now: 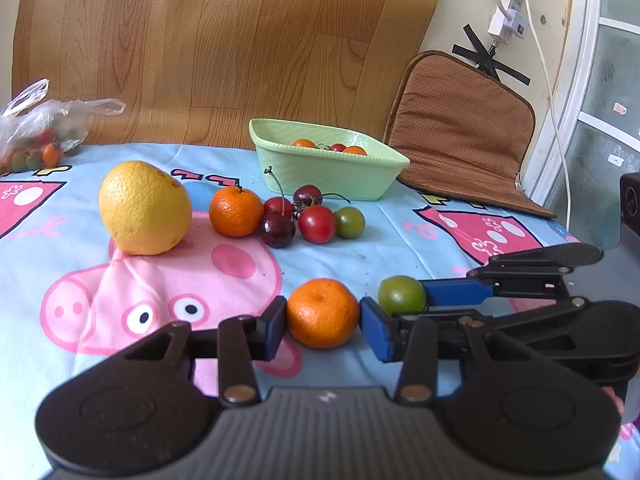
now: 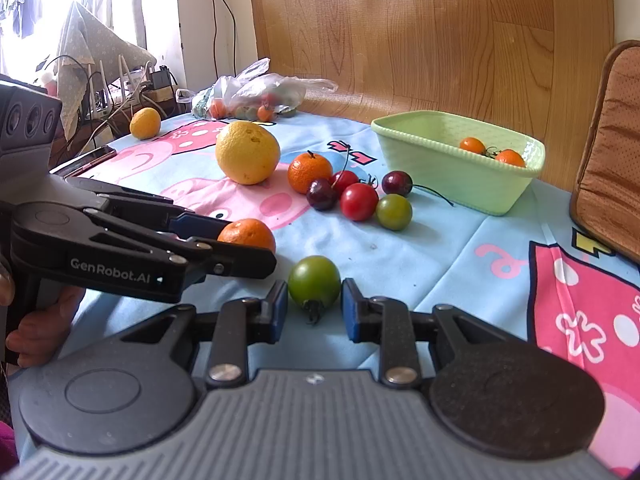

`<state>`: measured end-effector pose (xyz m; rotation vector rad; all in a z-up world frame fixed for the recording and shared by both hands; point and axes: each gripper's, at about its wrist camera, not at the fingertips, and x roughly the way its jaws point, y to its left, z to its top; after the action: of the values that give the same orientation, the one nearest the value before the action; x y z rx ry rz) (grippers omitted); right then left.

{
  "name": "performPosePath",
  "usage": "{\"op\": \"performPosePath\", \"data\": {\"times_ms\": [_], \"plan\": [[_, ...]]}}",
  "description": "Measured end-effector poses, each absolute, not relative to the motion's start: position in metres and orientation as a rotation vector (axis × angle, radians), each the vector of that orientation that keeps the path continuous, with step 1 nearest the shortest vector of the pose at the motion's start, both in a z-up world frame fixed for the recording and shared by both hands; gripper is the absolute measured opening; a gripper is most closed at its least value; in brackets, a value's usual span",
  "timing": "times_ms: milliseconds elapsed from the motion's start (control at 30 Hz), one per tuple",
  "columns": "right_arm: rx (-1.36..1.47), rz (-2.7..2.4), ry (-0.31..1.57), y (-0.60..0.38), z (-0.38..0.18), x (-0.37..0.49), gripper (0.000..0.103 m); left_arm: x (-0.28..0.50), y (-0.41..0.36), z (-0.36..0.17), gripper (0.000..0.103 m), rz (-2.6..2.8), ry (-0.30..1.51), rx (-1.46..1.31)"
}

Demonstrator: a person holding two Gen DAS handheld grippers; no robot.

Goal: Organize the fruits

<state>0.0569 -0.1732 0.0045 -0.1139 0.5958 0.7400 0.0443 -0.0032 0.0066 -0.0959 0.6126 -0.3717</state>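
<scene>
Mandarin [image 1: 322,313] bracketed by left gripper [image 1: 323,325]; green tomato [image 2: 314,282] bracketed by right gripper [image 2: 314,312], both spread, not clamped.
Both fruits are judged light, soft-skinned and easily bruised; hold is best taken across the widest girth, lightly.

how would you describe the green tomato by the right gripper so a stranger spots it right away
On the cartoon-pig tablecloth, look nearest the camera, between the right gripper's blue pads. That green tomato lies with its stem toward the camera; the other green one sits among the cherries.

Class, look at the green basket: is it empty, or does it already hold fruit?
Not empty. The green basket sits upright and already holds a few small fruits, including orange ones; its far side is hidden, so the full count cannot be told.
</scene>
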Motion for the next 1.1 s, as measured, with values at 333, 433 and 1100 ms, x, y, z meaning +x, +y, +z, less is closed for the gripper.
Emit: {"op": "performPosePath", "data": {"times_ms": [333, 433, 1100], "plan": [[-0.092, 0.704, 0.564, -0.179, 0.007, 0.055, 0.030, 0.051, 0.008, 0.013, 0.038, -0.387, 0.638, -0.182], [0.011, 0.703, 0.559, -0.196, 0.021, 0.067, 0.030, 0.074, 0.014, 0.044, 0.038, -0.431, 0.595, -0.230], [0.061, 0.442, 0.327, -0.225, 0.039, 0.182, 0.043, 0.198, -0.031, 0.088, 0.045, -0.363, 0.575, -0.242]]}}
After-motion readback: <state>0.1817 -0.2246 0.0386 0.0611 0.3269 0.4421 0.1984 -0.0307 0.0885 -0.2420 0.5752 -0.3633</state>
